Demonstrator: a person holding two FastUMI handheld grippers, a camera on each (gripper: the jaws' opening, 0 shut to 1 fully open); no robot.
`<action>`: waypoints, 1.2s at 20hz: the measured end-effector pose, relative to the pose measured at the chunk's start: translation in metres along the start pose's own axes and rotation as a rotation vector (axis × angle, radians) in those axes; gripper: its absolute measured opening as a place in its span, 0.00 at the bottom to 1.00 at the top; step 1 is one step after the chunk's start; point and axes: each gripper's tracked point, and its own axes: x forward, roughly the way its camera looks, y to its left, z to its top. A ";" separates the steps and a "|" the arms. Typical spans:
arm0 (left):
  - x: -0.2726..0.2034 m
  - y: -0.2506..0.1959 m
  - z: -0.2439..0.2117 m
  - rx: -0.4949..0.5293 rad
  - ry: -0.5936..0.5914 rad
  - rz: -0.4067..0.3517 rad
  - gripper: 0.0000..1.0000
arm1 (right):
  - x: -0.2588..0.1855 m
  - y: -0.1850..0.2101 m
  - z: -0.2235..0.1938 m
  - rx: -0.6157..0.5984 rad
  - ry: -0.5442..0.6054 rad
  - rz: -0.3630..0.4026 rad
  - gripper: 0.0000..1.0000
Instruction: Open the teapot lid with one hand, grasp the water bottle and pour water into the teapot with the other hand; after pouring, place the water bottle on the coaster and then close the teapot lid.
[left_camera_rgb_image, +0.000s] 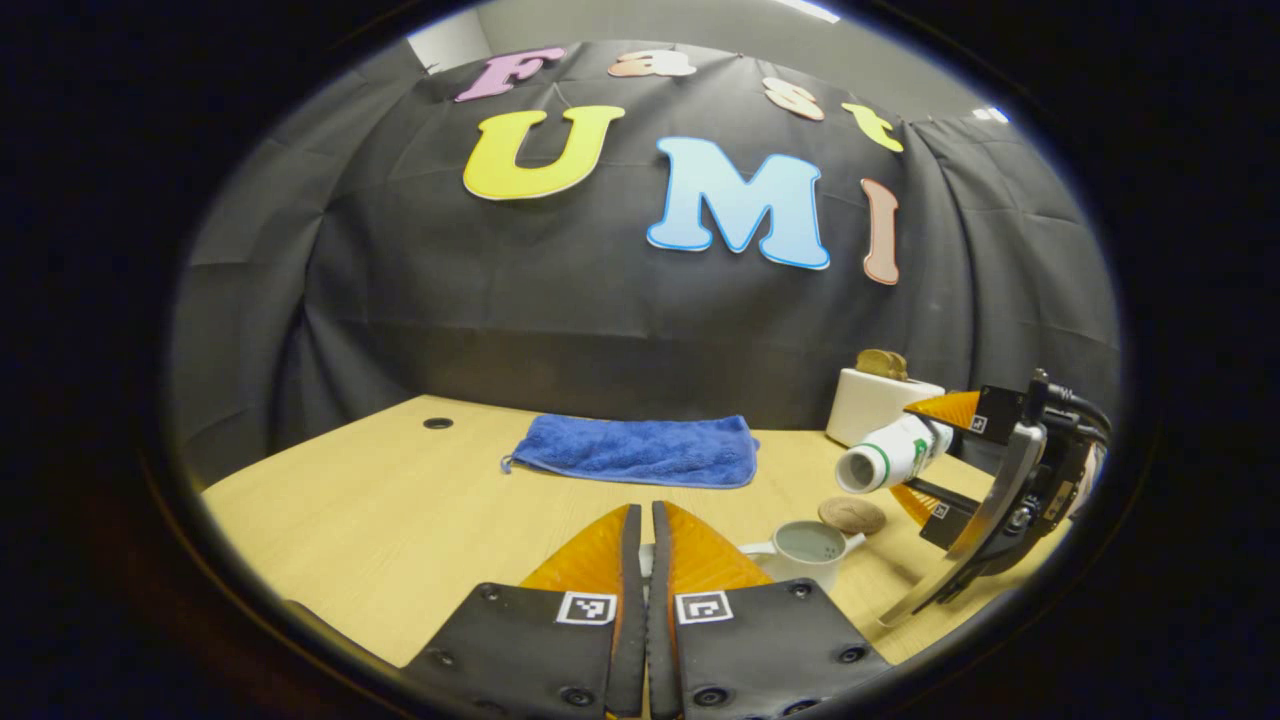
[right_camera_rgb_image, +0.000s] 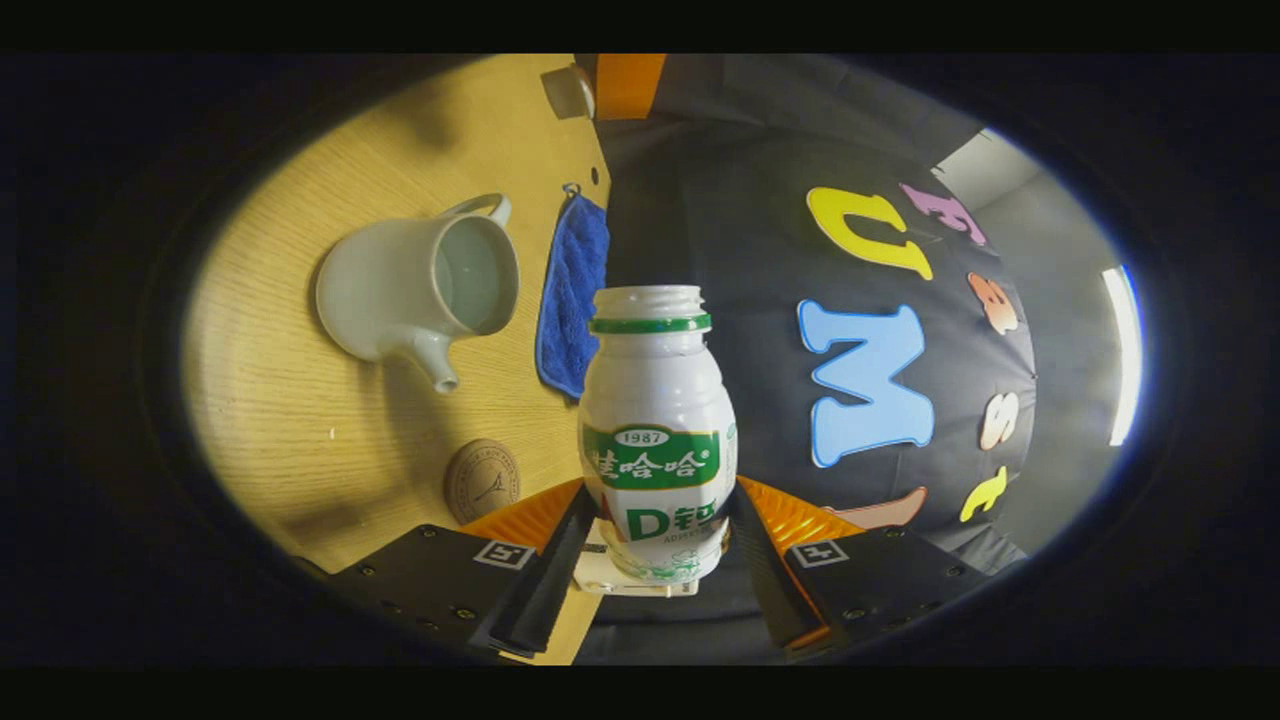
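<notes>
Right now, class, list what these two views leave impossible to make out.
1. What the left gripper pinches: left gripper view, its own closed fingers hide it.
2. How much water the water bottle holds: both views, its wall is opaque.
3. Right side of the toaster: left gripper view, behind the right gripper.

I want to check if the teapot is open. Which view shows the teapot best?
The right gripper view: the teapot appears large, with body, spout, handle and open mouth all clear, no lid on it. In the left gripper view the teapot is small and partly hidden behind the left gripper.
</notes>
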 end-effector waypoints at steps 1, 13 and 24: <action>0.001 0.000 -0.002 -0.001 0.000 -0.001 0.08 | 0.002 -0.002 0.001 -0.009 -0.003 0.000 0.78; 0.001 0.000 -0.006 -0.005 0.010 0.000 0.08 | 0.008 -0.009 0.003 -0.095 -0.031 -0.015 0.78; 0.000 0.000 -0.008 -0.009 0.014 -0.002 0.12 | 0.010 -0.017 0.004 -0.146 -0.047 -0.029 0.78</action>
